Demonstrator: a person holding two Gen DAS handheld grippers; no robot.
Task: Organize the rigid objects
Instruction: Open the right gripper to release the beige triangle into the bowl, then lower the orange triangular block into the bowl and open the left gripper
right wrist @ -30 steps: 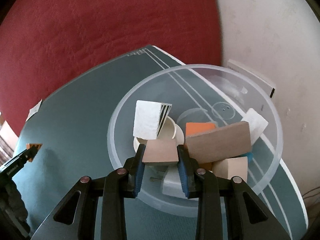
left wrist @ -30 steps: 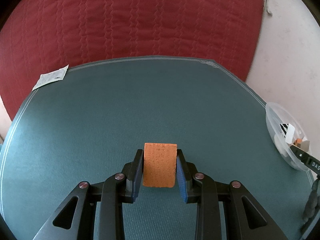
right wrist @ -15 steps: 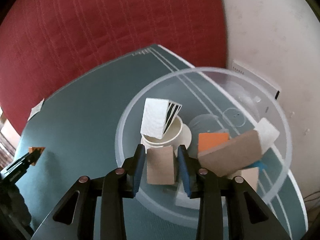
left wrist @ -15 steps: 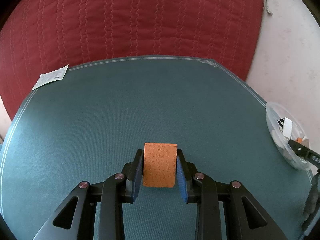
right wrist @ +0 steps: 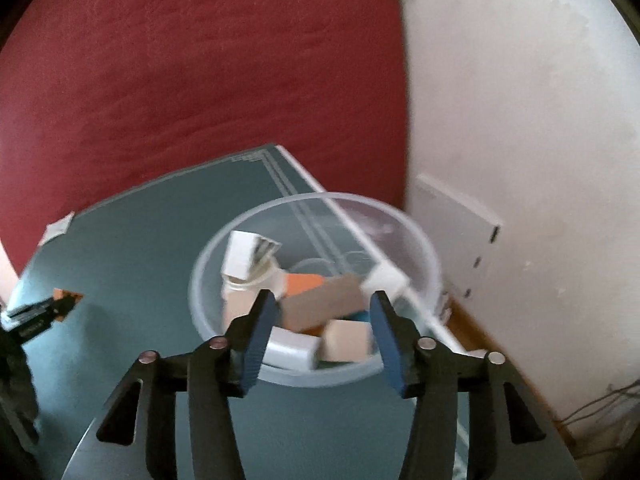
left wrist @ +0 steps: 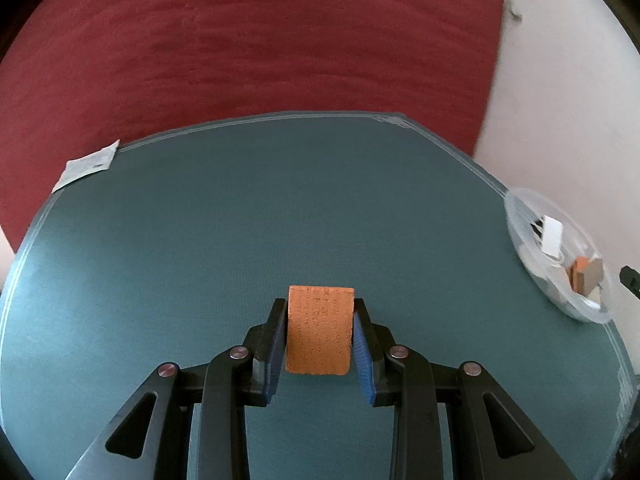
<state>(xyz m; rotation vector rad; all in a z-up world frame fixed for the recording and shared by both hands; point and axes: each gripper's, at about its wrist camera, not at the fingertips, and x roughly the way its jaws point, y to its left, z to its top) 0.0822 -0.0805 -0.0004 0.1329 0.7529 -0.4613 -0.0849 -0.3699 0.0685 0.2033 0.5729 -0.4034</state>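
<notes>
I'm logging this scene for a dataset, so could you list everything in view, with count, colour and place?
Mat: one, teal, covering the work surface.
Bowl: one, clear plastic, at the mat's right edge by the wall.
Blocks in bowl: several, white, tan, orange and cream, piled together; exact count unclear through blur.
Cup: one, cream, in the bowl under a white block.
Orange block: one, orange, above the mat, gripped.
Paper slip: one, white, at the mat's far left corner.
Quilt: one, red, behind the mat.
Wall: white, on the right.
Left tongs: black with blue pads, shut on the orange block.
Right tongs: black with blue pads, have just been opening, empty, above the bowl.
</notes>
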